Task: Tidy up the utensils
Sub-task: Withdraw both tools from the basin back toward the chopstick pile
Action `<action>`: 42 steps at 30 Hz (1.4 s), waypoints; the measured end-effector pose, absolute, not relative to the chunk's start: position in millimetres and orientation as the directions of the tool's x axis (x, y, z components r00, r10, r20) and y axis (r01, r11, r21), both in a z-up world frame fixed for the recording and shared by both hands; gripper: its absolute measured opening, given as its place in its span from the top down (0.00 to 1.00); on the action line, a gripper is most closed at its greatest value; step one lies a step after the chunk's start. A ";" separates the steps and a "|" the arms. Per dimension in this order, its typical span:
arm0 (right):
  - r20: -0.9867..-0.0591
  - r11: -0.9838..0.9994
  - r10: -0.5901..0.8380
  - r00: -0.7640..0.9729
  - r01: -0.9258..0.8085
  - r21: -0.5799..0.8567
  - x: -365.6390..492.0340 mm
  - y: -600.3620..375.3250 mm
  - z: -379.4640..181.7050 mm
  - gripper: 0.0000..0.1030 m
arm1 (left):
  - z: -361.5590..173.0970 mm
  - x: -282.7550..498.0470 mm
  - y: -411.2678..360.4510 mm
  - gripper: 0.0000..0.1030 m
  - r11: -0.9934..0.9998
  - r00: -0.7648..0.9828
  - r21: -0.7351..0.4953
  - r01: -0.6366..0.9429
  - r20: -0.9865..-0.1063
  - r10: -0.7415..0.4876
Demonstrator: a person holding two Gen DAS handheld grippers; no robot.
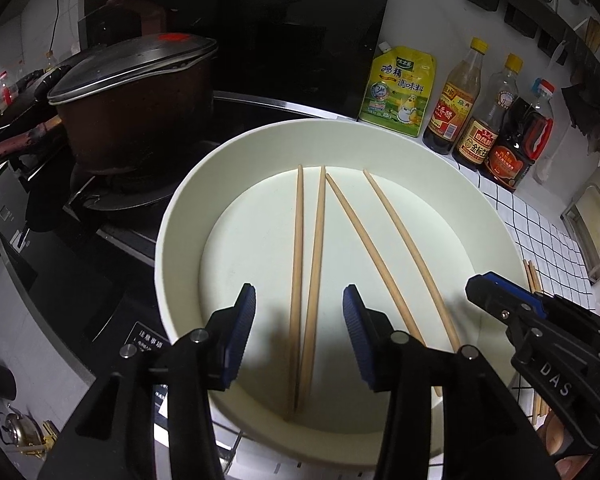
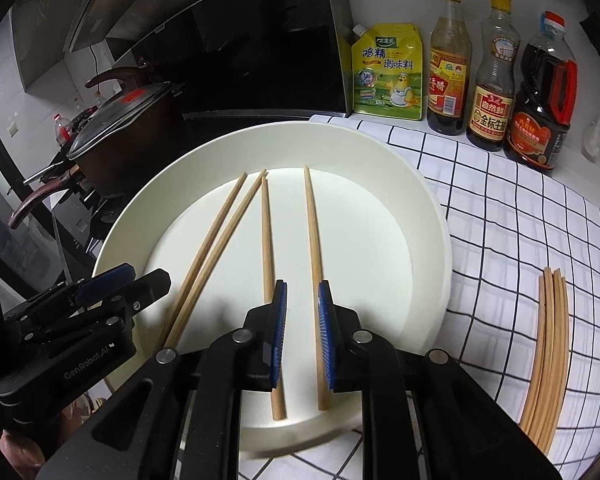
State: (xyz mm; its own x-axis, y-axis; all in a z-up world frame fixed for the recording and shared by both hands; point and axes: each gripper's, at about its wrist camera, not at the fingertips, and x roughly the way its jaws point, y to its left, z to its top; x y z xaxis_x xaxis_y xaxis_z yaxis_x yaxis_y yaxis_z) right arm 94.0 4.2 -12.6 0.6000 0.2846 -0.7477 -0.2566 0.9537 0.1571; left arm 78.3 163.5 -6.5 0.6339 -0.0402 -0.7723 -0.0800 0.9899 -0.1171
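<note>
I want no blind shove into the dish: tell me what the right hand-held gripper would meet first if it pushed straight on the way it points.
Probably the rightmost chopstick in the white dish: the right hand-held gripper is open, and that stick lies near its right finger. Its height above the dish is unclear. Beyond that come the dish's far wall and the sauce bottles.

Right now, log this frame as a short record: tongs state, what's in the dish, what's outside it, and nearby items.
left tongs: open, over the near part of the dish, holding nothing
right tongs: open, narrow gap, holding nothing
white dish: holds four loose chopsticks
left pair in dish: ends converge near the rim
chopstick bundle: on the checked cloth, right of the dish
backdrop: seasoning pouch, three sauce bottles, lidded pot on the stove
</note>
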 end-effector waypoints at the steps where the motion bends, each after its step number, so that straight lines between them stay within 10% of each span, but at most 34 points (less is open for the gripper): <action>1: -0.746 0.954 0.284 0.602 -0.251 0.160 90.4 2.7 -12.2 0.85 | -5.3 75.3 163.2 0.56 0.990 0.636 -0.117 -0.079 -0.771 -0.041; 42: -0.715 0.991 0.089 0.693 0.008 0.131 -28.2 -144.4 -12.1 0.76 | 11.5 2.1 52.6 0.39 0.986 0.652 -0.107 0.125 -0.741 -0.163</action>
